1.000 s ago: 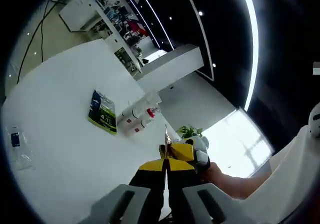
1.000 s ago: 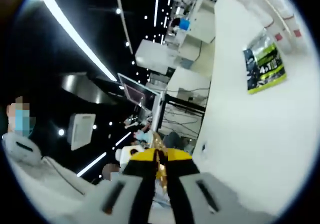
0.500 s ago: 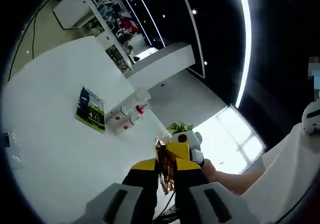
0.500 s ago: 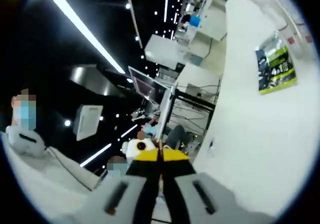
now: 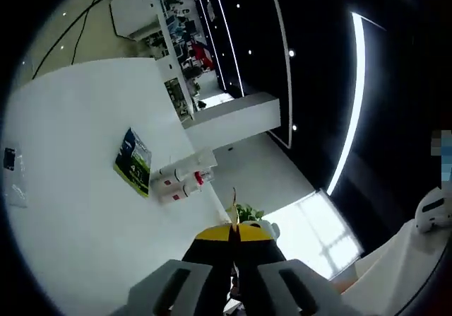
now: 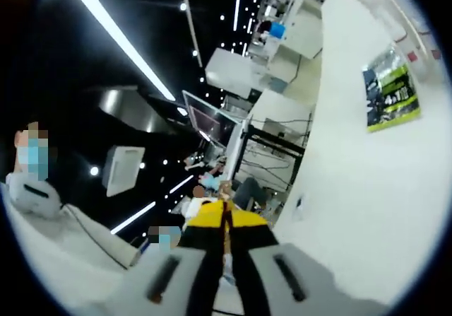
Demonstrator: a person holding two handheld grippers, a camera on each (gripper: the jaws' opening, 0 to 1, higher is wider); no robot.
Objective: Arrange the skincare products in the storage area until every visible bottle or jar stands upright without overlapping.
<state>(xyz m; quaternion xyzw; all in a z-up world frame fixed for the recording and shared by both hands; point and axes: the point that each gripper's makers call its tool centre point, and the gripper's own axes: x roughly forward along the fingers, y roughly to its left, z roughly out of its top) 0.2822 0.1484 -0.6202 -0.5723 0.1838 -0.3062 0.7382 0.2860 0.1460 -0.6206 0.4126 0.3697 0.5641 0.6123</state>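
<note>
In the left gripper view, several white bottles (image 5: pixel 182 182) with red caps and red labels lie on their sides, close together, on the white table (image 5: pixel 78 118). A green and black packet (image 5: pixel 134 162) lies flat beside them. My left gripper (image 5: pixel 233 232) is held well back from them, its yellow-tipped jaws pressed together. In the right gripper view the same packet (image 6: pixel 390 95) and the bottles (image 6: pixel 417 26) sit at the far upper right of the table (image 6: pixel 353 189). My right gripper (image 6: pixel 226 220) is shut too, far from them.
A small clear bag (image 5: pixel 11 178) lies near the table's left edge. A potted plant (image 5: pixel 247 212) stands past the table's end. Shelves and desks (image 5: pixel 166 19) fill the room behind. A small dark item (image 6: pixel 299 204) lies near the table edge.
Both views have shifted slightly with the hands. The person's hand and the other gripper that showed behind my left jaws have gone out of that view. The bottles and packet have not moved.
</note>
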